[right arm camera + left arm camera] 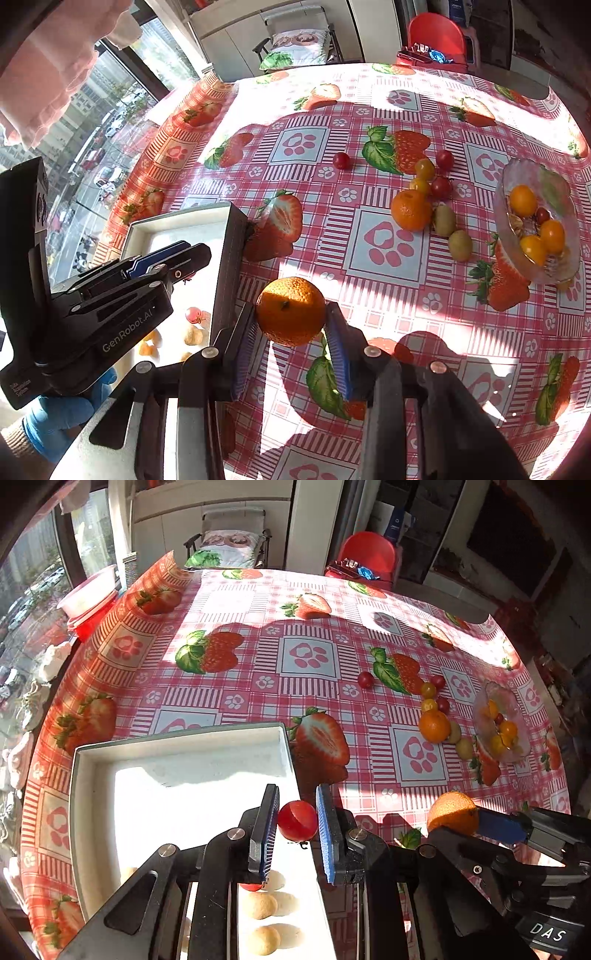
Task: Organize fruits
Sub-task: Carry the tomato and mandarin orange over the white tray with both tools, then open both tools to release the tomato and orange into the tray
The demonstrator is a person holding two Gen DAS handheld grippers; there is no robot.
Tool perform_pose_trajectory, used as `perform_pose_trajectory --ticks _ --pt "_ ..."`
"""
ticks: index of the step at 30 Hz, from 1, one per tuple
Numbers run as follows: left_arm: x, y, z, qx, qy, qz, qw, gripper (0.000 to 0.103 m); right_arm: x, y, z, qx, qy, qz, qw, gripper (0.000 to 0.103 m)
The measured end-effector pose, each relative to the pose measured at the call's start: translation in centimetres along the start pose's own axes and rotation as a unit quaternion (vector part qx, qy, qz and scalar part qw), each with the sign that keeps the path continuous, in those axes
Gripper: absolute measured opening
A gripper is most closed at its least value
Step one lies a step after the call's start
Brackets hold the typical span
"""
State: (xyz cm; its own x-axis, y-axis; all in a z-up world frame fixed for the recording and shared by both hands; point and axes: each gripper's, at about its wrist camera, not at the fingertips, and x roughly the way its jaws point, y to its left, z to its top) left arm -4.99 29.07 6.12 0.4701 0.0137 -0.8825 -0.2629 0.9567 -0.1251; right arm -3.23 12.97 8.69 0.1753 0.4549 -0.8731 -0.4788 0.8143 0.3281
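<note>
My left gripper [297, 825] is shut on a red cherry tomato [297, 820] and holds it over the right edge of the white tray [177, 738]. The tray holds several small pale fruits [260, 904] and a red tomato [194, 315]. My right gripper [291, 321] is shut on an orange [291, 311], above the tablecloth just right of the tray [232, 251]; it also shows in the left wrist view [453, 814]. Another orange [410, 209], two kiwis [460, 244] and several cherry tomatoes [441, 186] lie loose on the table.
A clear glass bowl [524, 173] with yellow and red tomatoes stands at the right. A lone red tomato [341, 160] lies mid-table. A red chair [437, 35] stands beyond the far edge. A red tub [90, 602] sits by the window at left.
</note>
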Motion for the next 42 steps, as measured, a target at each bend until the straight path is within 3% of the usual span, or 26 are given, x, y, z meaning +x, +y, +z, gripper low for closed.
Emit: perform_pose_trajectory --ticks 8,15,33,35,37,38,42 --pt "-0.4 6.1 -0.2 -0.037 -0.003 0.035 0.9987 0.022 3.6 6.0 1.9 -0.049 0.018 0.023 0.998 0.04" --pt "0.9 9.6 0.0 -0.053 0.006 0.061 0.9967 0.022 6.5 8.7 3.2 -0.074 0.034 0.019 0.996 0.04" --pt "4.3 10.5 -1.2 -0.045 0.052 0.096 0.993 0.023 10.6 10.6 3.6 -0.139 0.056 -0.02 0.988 0.041" --pt "4.2 10.6 -1.4 -0.047 0.05 0.096 0.993 0.03 10.8 10.9 3.4 -0.15 0.057 -0.022 0.987 0.041" --pt "4.1 11.0 -1.5 -0.051 0.049 0.116 0.9907 0.065 11.0 10.8 3.2 -0.154 0.062 -0.024 0.986 0.041" --pt "3.9 11.3 -1.7 -0.054 0.043 0.117 0.9907 0.071 11.2 10.7 3.2 -0.153 0.067 -0.021 0.986 0.041" --pt "3.3 11.4 -1.8 -0.049 0.04 0.111 0.9918 0.073 10.6 10.7 2.9 -0.153 0.062 -0.012 0.986 0.049"
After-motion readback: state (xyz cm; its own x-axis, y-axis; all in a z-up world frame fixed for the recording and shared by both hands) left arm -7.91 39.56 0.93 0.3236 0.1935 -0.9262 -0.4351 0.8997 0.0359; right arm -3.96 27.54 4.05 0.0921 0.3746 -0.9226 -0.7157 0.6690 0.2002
